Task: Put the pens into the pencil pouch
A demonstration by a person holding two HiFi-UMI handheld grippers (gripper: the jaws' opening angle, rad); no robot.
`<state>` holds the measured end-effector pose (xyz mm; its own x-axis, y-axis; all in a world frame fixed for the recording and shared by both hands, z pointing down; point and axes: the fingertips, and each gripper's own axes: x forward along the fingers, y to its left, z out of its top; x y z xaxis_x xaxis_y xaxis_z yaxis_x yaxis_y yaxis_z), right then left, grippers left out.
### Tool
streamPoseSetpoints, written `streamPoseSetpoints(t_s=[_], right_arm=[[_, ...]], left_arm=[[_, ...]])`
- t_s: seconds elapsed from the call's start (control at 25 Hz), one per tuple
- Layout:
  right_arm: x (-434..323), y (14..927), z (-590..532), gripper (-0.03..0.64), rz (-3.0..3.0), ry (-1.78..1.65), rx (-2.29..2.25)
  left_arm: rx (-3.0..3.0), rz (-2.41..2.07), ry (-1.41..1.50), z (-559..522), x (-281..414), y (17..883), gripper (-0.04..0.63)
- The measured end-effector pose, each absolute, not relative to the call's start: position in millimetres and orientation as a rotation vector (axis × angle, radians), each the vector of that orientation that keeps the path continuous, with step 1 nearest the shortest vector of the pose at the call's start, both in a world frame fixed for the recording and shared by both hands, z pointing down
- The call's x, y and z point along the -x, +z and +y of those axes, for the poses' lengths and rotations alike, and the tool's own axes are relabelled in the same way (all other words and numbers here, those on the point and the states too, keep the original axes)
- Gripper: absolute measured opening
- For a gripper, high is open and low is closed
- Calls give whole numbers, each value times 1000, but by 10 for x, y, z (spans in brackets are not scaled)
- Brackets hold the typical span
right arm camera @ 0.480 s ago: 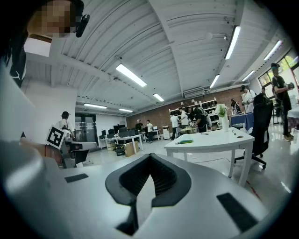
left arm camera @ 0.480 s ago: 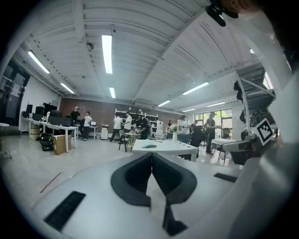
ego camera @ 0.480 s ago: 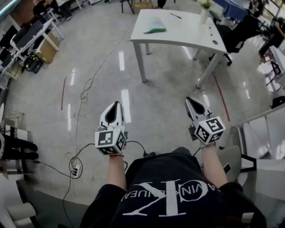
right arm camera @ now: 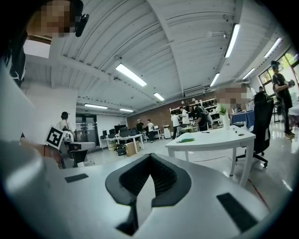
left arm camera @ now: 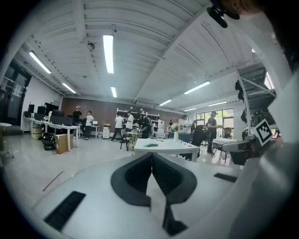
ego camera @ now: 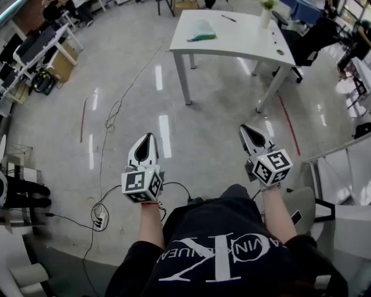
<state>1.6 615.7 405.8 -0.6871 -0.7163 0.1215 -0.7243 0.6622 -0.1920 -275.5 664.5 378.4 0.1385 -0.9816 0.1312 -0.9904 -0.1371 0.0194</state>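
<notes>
A white table (ego camera: 243, 43) stands several steps ahead on the shiny floor. On it lies a teal pencil pouch (ego camera: 202, 32), with a dark pen (ego camera: 228, 19) behind it and a thin pen (ego camera: 273, 39) near the right end. Both grippers hang at waist height over bare floor, far short of the table. My left gripper (ego camera: 149, 138) is shut with nothing in it, and so is my right gripper (ego camera: 244, 128). In the left gripper view the shut jaws of the left gripper (left arm camera: 151, 156) point at the table (left arm camera: 163, 145). In the right gripper view the pouch (right arm camera: 186, 139) lies past the shut right gripper (right arm camera: 148, 158).
A white vase (ego camera: 266, 17) with flowers stands on the table's far right. Cables (ego camera: 107, 122) and a power strip (ego camera: 98, 219) lie on the floor at left. Desks (ego camera: 40, 46) line the left side, an office chair (ego camera: 310, 43) is beside the table, and people stand far back.
The table sits slightly higher in the head view. Both grippers stay shut and hold their place.
</notes>
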Motion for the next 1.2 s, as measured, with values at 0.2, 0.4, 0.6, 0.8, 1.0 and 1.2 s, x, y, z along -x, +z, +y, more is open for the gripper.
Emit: streamPoseSetpoints(t_s=[0.2,0.4,0.6,0.8,1.0,1.2], right_arm=[[22,4101,6184,8,-2822,345,-1222],[-76,4052,6153,41,-2834,351,-1268],[-169,4033,6102,143,-2819,392,-1302],[-243,4177,5985,144,-2786,472,-1338],[-275,4333,5614,149,-2772,544,-1364],[-184,4270,5007,152,-2787,537,-1342]], left_arm=[[-2263,-2000,117,6668,2828,3838,5],[-2258,-1979,29,6624,2825,3771,5],[-2257,-1958,-5,6573,2820,3757,30],[-2232,-1936,19,6402,2871,3872,82],[-2200,-1922,36,6040,2944,4001,84],[-2212,-1932,29,5424,3030,3934,84]])
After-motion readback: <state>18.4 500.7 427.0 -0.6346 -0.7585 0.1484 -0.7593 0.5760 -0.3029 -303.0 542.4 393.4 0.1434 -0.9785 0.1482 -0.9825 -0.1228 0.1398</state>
